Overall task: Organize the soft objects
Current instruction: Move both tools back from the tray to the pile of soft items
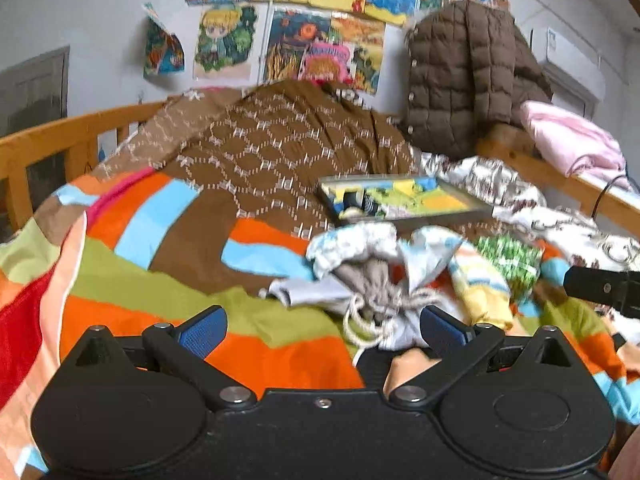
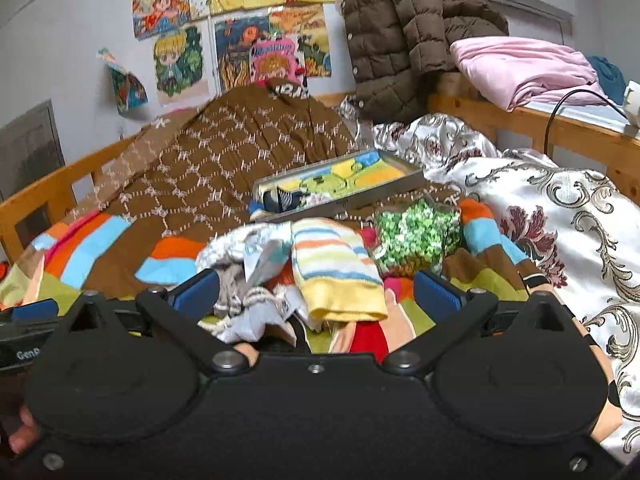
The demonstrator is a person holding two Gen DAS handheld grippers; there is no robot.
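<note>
A heap of small soft items lies on the colourful bedspread [image 1: 132, 280]: a grey knitted piece with cords [image 1: 372, 284], a striped yellow sock [image 2: 336, 268], a green patterned piece [image 2: 416, 236] and white printed cloth [image 1: 352, 244]. Behind the heap sits a grey tray [image 2: 400, 188] holding folded yellow and green items and a dark striped sock [image 2: 280, 200]. My left gripper [image 1: 322, 330] is open, just short of the heap's left side. My right gripper [image 2: 316, 292] is open, its fingers either side of the striped sock and grey piece.
A brown quilted blanket [image 1: 280, 140] is piled behind the tray. A white floral satin cover [image 2: 560, 216] lies to the right. A wooden bed rail [image 1: 60, 136] rings the bed, with a brown puffer jacket [image 2: 400, 40] and pink cloth [image 2: 528, 64] on it.
</note>
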